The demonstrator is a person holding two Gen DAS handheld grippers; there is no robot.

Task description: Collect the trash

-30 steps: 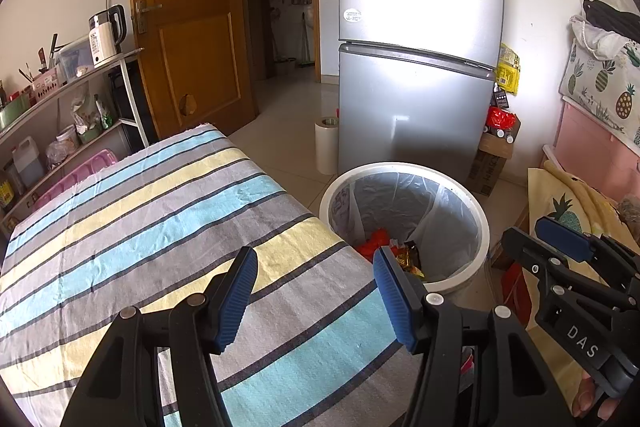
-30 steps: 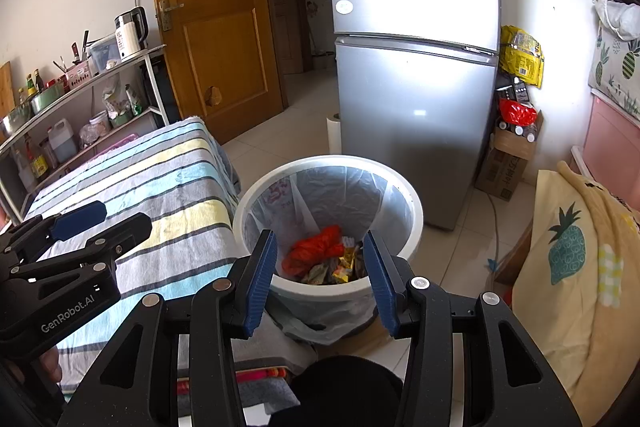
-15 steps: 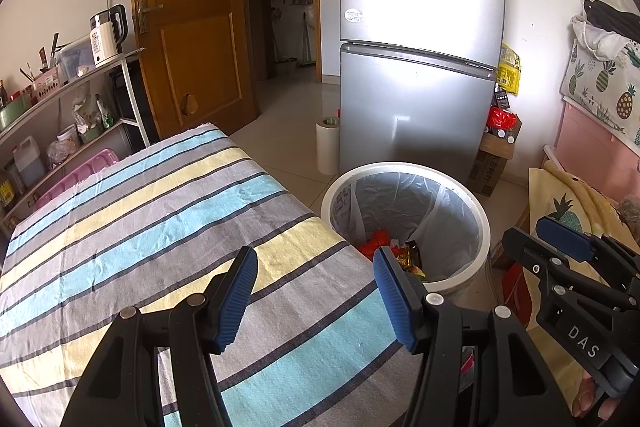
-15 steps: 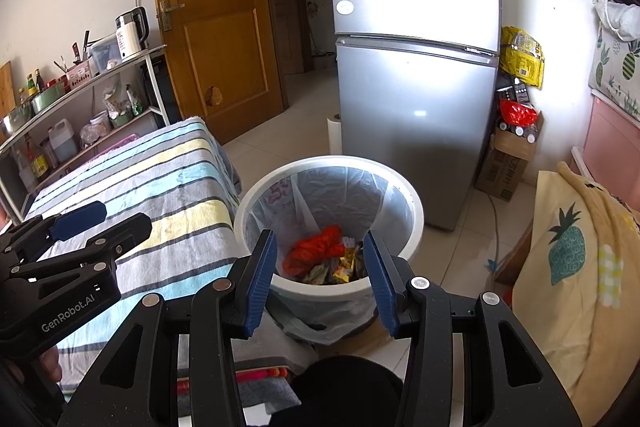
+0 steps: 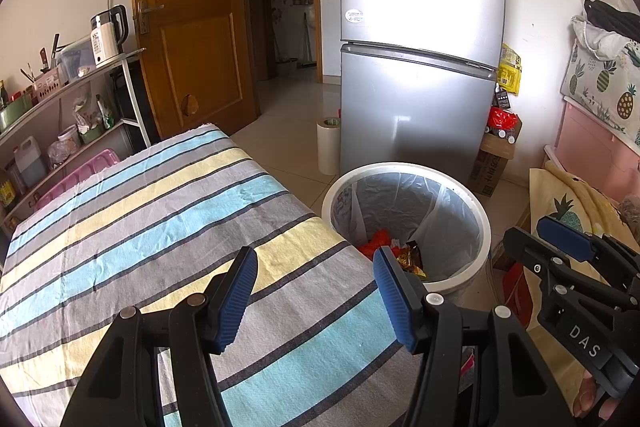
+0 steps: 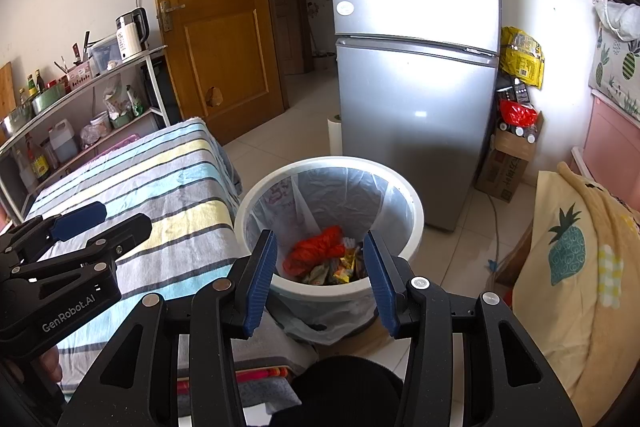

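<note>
Shelving (image 5: pixel 60 95) at far left, along the wall, carries a white kettle (image 5: pixel 106 37), bottles, jars and a pink tray. Beside it stands a brown wooden door (image 5: pixel 192 27). Striped cloth (image 5: pixel 160 227) in blue, yellow and grey covers the desk, its surface bare of items in both views. Left claw (image 5: pixel 316 301) hovers over the near right part of the cloth, blue pads (image 5: pixel 236 301) apart, nothing between them. Right of the desk edge, on the tiled floor, sits a white bin (image 6: pixel 416 223) lined with a clear bag; the two appear to touch or nearly touch. Trash (image 6: pixel 320 257) lies at the bottom of the bin: a red crumpled piece plus gold and mixed wrappers. Right claw (image 6: pixel 320 281) is held above the near rim of the bin, pads apart, empty, the trash visible through the gap. Silver fridge (image 6: pixel 416 67) stands behind the bin, a paper roll (image 5: pixel 329 145) at its left foot, a cardboard box (image 6: pixel 506 163) at its right. Yellow pineapple-print cloth (image 6: pixel 568 251) lies at far right.
</note>
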